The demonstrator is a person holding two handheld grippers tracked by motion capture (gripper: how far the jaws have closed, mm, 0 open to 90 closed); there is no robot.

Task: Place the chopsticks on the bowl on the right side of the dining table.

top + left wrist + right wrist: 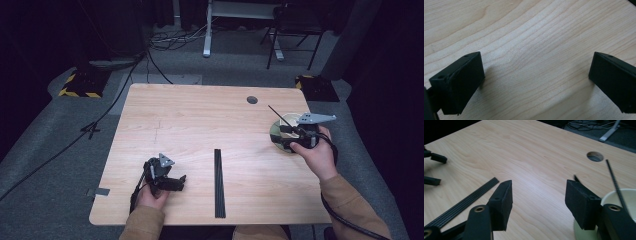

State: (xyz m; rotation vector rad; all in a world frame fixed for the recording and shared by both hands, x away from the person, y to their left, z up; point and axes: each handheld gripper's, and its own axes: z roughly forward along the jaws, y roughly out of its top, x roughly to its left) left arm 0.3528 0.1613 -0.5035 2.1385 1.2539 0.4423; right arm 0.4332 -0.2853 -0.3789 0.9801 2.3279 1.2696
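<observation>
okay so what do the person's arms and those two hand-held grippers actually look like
Both sleeves are tan-brown. Each hand-held gripper, left and right, is black with two blocky, flat-faced jaws, a grey three-cornered plate on top and a black cable trailing back.

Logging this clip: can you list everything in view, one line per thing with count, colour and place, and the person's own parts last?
table: one, light wood, centre of the high view, with a round cable hole near its far edge
strips: a bundle lying side by side, count unclear, black, flat on the table near its front edge, between the two hands
cup: one, pale paper, near the table's right edge, beside the right gripper
thin rod: one, black, leaning out of the cup
chair: one, black, on the floor beyond the table
floor cables: several, black, on grey carpet at left
left gripper: one, black, jaws open over bare wood, front left
right gripper: one, black, jaws open and empty, by the cup
</observation>
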